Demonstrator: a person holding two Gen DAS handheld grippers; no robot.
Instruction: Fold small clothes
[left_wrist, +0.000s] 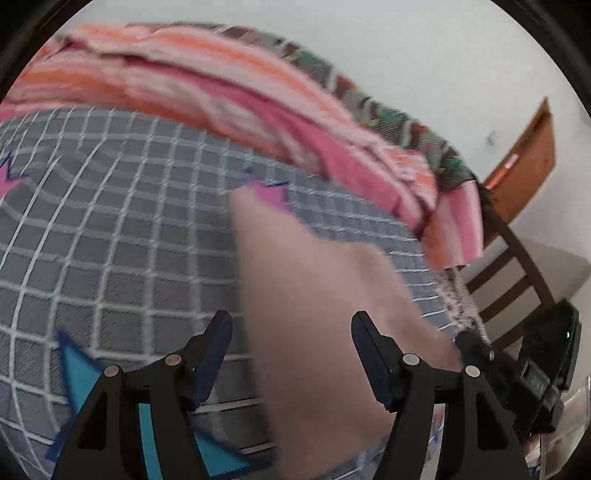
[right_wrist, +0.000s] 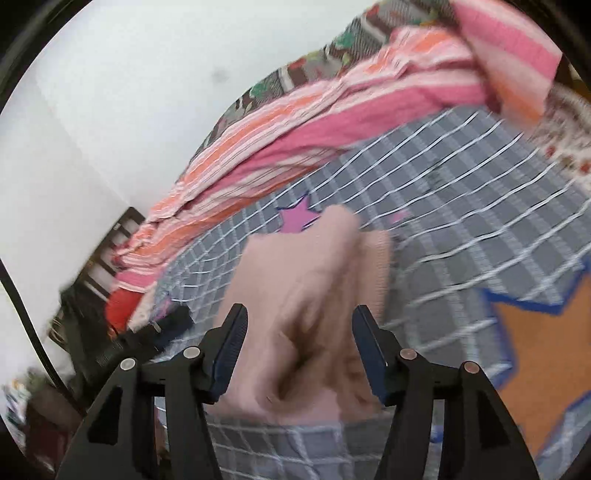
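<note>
A small dusty-pink garment (left_wrist: 314, 302) lies on a grey checked bedsheet (left_wrist: 129, 240) with star shapes. My left gripper (left_wrist: 291, 325) is open, its jaws wide apart over the near part of the garment. In the right wrist view the same garment (right_wrist: 306, 295) lies bunched with a dark fold in it, blurred by motion. My right gripper (right_wrist: 299, 317) is open, one jaw on each side of the cloth without closing on it. The right gripper's black body (left_wrist: 535, 373) shows at the right edge of the left wrist view.
A pink and orange striped blanket (left_wrist: 240, 99) lies heaped along the far side of the sheet, also in the right wrist view (right_wrist: 332, 122). A patterned cloth (left_wrist: 388, 110) lies behind it. A wooden chair (left_wrist: 517, 258) and a white wall (left_wrist: 406, 55) stand beyond.
</note>
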